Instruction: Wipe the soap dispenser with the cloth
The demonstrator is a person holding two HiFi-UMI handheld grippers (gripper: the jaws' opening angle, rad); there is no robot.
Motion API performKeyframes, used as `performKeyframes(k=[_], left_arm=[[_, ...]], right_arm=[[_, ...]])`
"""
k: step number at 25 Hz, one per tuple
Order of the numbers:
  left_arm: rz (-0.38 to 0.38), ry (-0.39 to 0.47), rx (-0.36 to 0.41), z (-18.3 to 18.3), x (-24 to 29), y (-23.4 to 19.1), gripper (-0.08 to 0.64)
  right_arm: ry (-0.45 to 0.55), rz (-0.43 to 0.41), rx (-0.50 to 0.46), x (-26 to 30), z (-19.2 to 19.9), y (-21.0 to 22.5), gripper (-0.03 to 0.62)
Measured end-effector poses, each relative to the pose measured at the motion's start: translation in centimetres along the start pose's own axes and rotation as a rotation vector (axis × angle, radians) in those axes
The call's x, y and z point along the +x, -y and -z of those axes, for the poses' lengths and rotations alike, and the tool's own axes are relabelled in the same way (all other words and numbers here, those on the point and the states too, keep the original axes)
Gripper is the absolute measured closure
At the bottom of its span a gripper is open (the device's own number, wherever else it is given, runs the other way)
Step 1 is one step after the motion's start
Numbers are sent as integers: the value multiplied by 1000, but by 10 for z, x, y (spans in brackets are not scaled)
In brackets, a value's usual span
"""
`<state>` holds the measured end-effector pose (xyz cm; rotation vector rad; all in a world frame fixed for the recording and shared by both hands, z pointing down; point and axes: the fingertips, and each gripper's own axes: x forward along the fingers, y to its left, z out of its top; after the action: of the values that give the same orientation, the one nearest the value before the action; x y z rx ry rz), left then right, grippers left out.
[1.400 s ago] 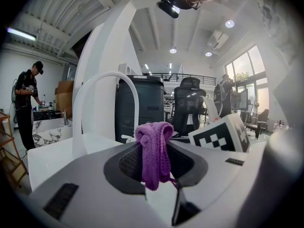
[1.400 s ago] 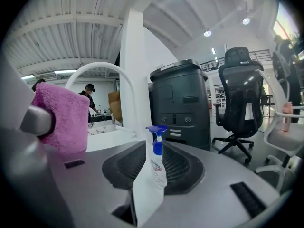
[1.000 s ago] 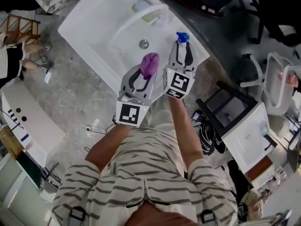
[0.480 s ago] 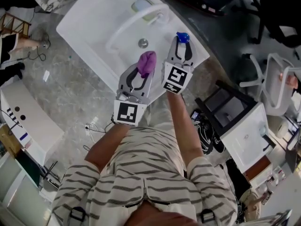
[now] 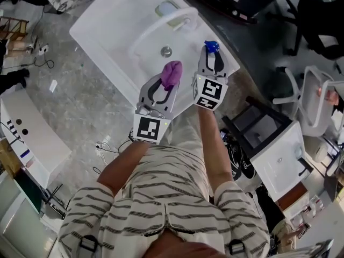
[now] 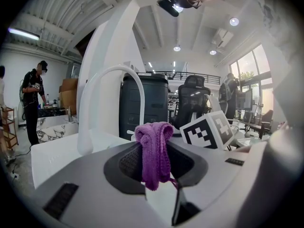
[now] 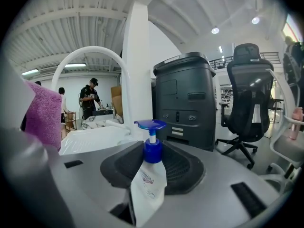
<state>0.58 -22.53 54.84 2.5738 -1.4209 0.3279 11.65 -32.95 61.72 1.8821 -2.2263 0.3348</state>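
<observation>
So the biggest thing here is the white sink counter [image 5: 105, 34], sitting across the upper middle of the head view. It's looking like smooth glossy moulded stuff, with a rounded basin and a fat white arched faucet [image 5: 156, 26] curving over it.

The right gripper [image 5: 210, 63] is clamping the soap dispenser [image 7: 148, 184], jaws about halfway in and pressing on both sides of the body. In the head view it's sitting just right of centre in the upper part of the frame, over the near corner of the counter. I can't tell if its base is touching down.

I'm guessing the bottle's light, thin plastic with a slick printed label, so it's probably flexing a bit and wanting to slip or twist if squeezed lazily. Holding it low on the body seems right to me, since that's leaving the shoulders and neck free for wiping.

The left gripper [image 5: 167, 85] is pinching the cloth [image 6: 154, 151] tight, just beside and left of the bottle. It's purple terry, soft and floppy, bunching into a folded lump above the jaws, so it's going to squash around curves easily.

Smallest bit is the blue pump head [image 7: 151, 124], a hard plastic saucer on a thin stem. I'm thinking that's the fragile part, so it's one to go easy on.
</observation>
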Motion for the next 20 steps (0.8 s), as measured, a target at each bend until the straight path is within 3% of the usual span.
performKeyframes(k=[9,20], left_arm=[[0,22,-16,-9,-14,4,451],[36,30,23,-28,-38,15,451]], right_arm=[[17,-74,-4,-28,-28,-10,462],[47,-174,0,-80,-74,-29,462]])
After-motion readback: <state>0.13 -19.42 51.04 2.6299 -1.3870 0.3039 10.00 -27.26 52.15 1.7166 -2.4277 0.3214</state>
